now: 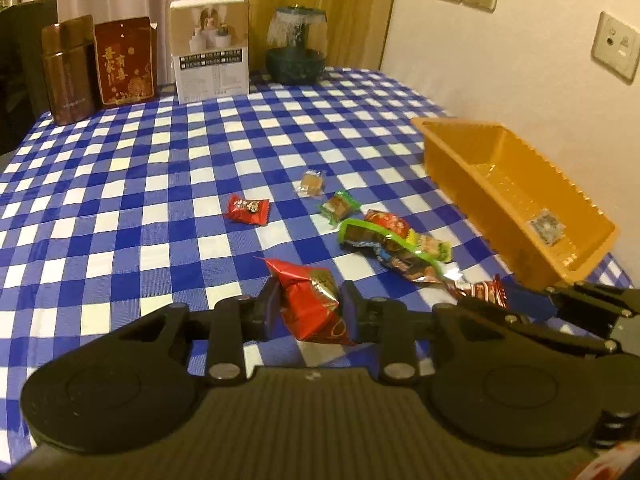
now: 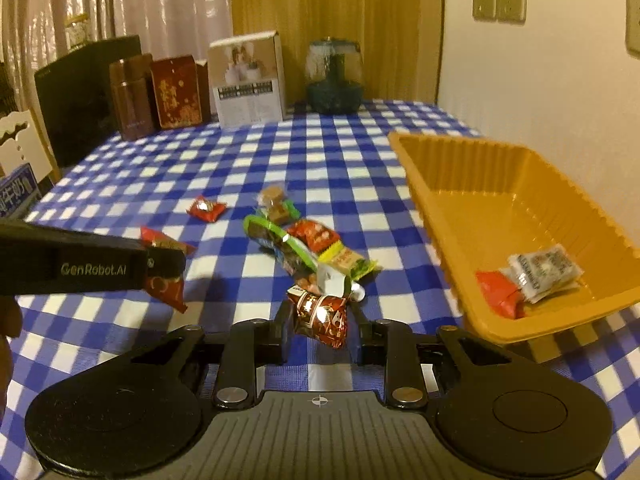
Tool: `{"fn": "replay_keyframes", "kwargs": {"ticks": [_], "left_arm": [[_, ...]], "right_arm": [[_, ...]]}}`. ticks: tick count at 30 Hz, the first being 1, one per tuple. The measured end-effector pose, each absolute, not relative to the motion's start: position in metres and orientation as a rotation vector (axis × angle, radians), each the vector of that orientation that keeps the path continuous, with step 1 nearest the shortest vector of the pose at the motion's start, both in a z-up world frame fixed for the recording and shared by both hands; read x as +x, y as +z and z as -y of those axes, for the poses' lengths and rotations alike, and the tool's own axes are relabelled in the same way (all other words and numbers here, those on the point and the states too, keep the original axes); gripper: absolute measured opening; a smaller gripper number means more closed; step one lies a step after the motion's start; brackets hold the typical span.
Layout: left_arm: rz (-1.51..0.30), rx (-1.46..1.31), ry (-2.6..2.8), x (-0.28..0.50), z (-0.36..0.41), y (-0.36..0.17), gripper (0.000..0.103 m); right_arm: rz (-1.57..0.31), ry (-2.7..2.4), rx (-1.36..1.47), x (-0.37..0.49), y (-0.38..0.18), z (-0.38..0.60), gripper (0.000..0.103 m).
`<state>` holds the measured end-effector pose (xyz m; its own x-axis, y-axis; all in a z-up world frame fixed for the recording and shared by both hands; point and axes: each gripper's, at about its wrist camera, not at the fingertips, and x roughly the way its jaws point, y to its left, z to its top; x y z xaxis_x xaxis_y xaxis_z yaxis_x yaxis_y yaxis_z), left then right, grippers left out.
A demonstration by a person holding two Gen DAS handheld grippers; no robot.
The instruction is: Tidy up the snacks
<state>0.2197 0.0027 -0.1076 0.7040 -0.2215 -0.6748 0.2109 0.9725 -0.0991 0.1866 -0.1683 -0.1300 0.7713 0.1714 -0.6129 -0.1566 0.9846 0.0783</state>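
A red snack packet (image 1: 310,304) is grasped between the two fingers of the left gripper (image 1: 310,310), whose pads press on its sides. The packet is held just above the worktop (image 1: 140,184), which is covered with a blue and white checked cloth. A dark red candy (image 2: 320,314) is clenched in the same way by the right gripper (image 2: 320,322), seen from the right wrist.

A pile of snacks (image 1: 396,246) in green, red and yellow wrappers is seen in the middle of the worktop. A small red candy (image 1: 247,209) and a clear wrapped sweet (image 1: 311,182) lie a little apart from the pile.

An orange tray (image 2: 452,168) is placed on the right side, near the wall. In it, a red packet (image 2: 498,292) and a silver packet (image 2: 544,270) are found, touching each other.

At the far edge, a brown flask (image 1: 68,70), a red box (image 1: 125,60), a white box (image 1: 212,46) and a glass jar (image 1: 296,46) are standing upright in a row.
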Motion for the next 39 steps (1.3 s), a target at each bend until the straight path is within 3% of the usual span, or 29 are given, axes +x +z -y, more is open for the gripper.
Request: {"fn": "replay_keyframes", "kwargs": {"ticks": [19, 39], "left_arm": [[-0.696, -0.087, -0.25, 0.147, 0.038, -0.059, 0.029], [-0.666, -0.054, -0.4, 0.144, 0.12, -0.033, 0.029]], "right_arm": [[-0.6, 0.12, 0.118, 0.128, -0.07, 0.232, 0.028], [-0.576, 0.008, 0.178, 0.111, -0.052, 0.306, 0.028]]}}
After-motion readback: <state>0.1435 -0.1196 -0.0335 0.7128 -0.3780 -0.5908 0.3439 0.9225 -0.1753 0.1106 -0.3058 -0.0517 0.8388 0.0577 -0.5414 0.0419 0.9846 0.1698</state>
